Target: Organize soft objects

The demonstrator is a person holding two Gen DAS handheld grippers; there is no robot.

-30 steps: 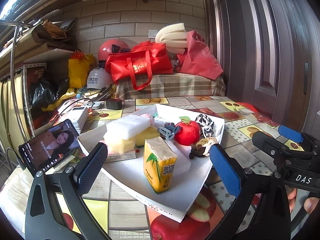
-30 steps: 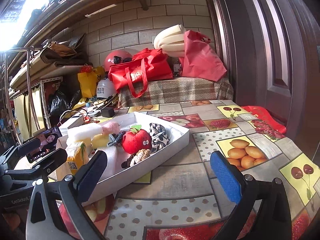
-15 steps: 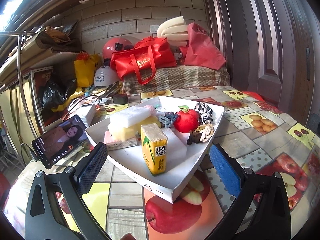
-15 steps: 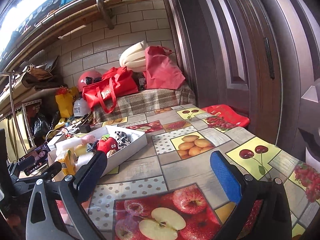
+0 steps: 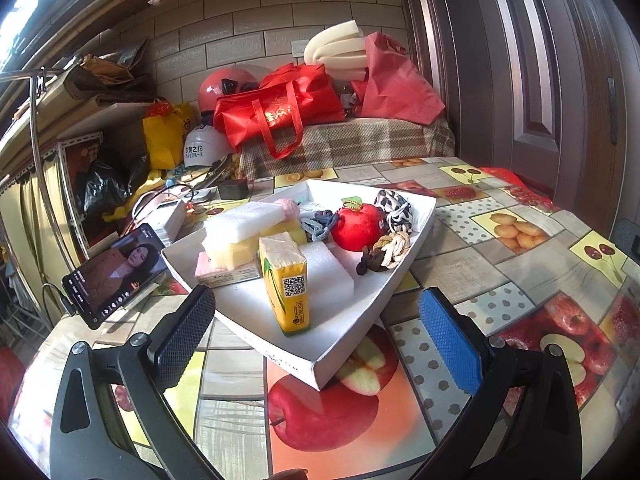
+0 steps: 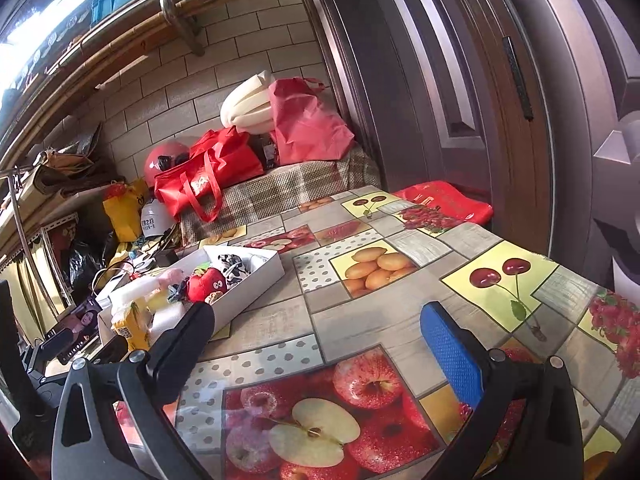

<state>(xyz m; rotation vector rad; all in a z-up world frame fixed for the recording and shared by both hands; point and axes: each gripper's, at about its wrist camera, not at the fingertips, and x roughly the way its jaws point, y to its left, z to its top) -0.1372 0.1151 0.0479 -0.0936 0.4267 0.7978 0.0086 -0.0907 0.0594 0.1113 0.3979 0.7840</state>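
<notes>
A white tray point(image 5: 418, 236) on the fruit-print table holds several soft things: a yellow tissue pack point(image 5: 286, 282) standing upright, white foam blocks point(image 5: 244, 224), a yellow sponge point(image 5: 236, 252), a red plush apple point(image 5: 358, 226), a black-and-white fabric ball point(image 5: 392, 204), a grey knot point(image 5: 318, 224) and a brown-and-cream rope knot point(image 5: 384, 252). My left gripper point(image 5: 316, 330) is open just in front of the tray's near corner, holding nothing. My right gripper point(image 6: 320, 344) is open over bare tablecloth, well to the right of the tray point(image 6: 256, 276).
A phone point(image 5: 114, 274) leans on a stand left of the tray. Cables and a white box point(image 5: 170, 216) lie behind it. Red bags point(image 5: 280, 110), helmets and foam pile on a checked bench at the back. A dark door point(image 6: 460, 80) closes off the right side.
Both grippers pulled back from the tray. The right gripper swung right and away, so the tray now looks small at its left. The right gripper is gone from the left wrist view.
</notes>
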